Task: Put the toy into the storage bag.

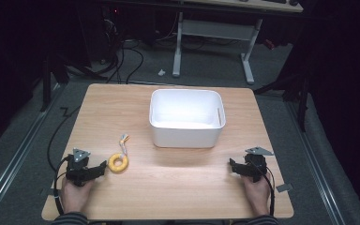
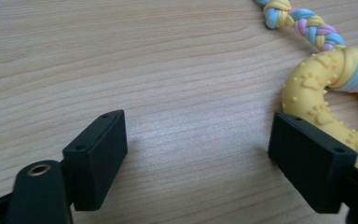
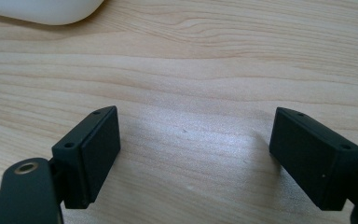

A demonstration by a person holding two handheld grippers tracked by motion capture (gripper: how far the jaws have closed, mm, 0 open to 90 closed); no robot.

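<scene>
— Ring toy (image 2: pixel 319 100), yellow, with a braided rope tail: where does it lie against your jaws?

— My left gripper (image 2: pixel 198 158) stands spread on the desk (image 1: pixel 183 173); the ring lies just beyond one jaw, outside the gap, not pinched.

— Right side?

— My right gripper (image 3: pixel 193 156) is spread likewise over bare wood. A white bin (image 1: pixel 186 118) stands farther off, mid-desk.

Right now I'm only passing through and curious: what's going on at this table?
A person holds two black grippers low over the wooden table, both open and empty. The left gripper sits beside a yellow rubber ring toy with a braided pastel rope, not gripping it. The right gripper is near the white plastic bin.
</scene>
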